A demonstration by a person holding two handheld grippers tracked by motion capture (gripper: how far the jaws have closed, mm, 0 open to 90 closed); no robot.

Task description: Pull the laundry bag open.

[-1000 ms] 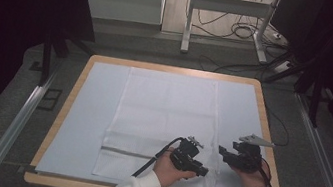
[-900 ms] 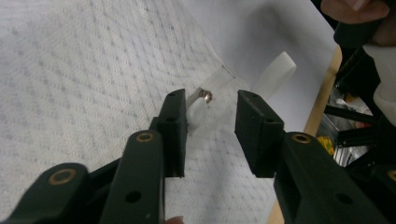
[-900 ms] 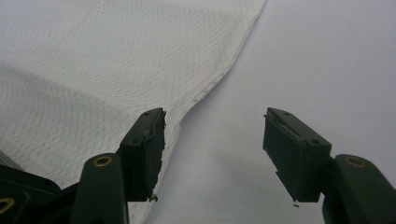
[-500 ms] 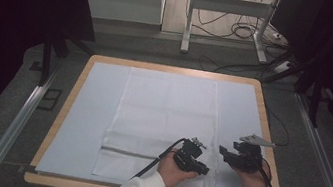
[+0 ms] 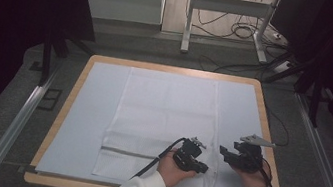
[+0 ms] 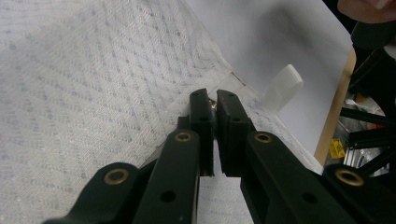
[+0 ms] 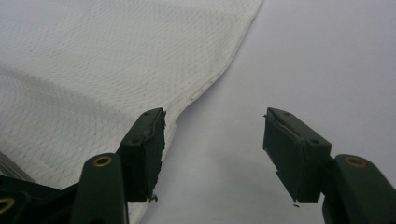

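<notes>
Table (image 5: 76,109), towel (image 5: 165,118) (left tongs (image 6: 214,105) pinching)

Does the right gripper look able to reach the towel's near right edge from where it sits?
Probably yes: the right gripper has open jaws beside the white towel edge, bare table cover between.

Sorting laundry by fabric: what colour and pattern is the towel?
White towel with a woven diamond pattern, clearest in the left gripper view.

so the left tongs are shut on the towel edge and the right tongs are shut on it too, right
Not quite. The left tongs are shut on the towel edge, but the right tongs stand open, holding nothing; the right gripper view shows it.
</notes>
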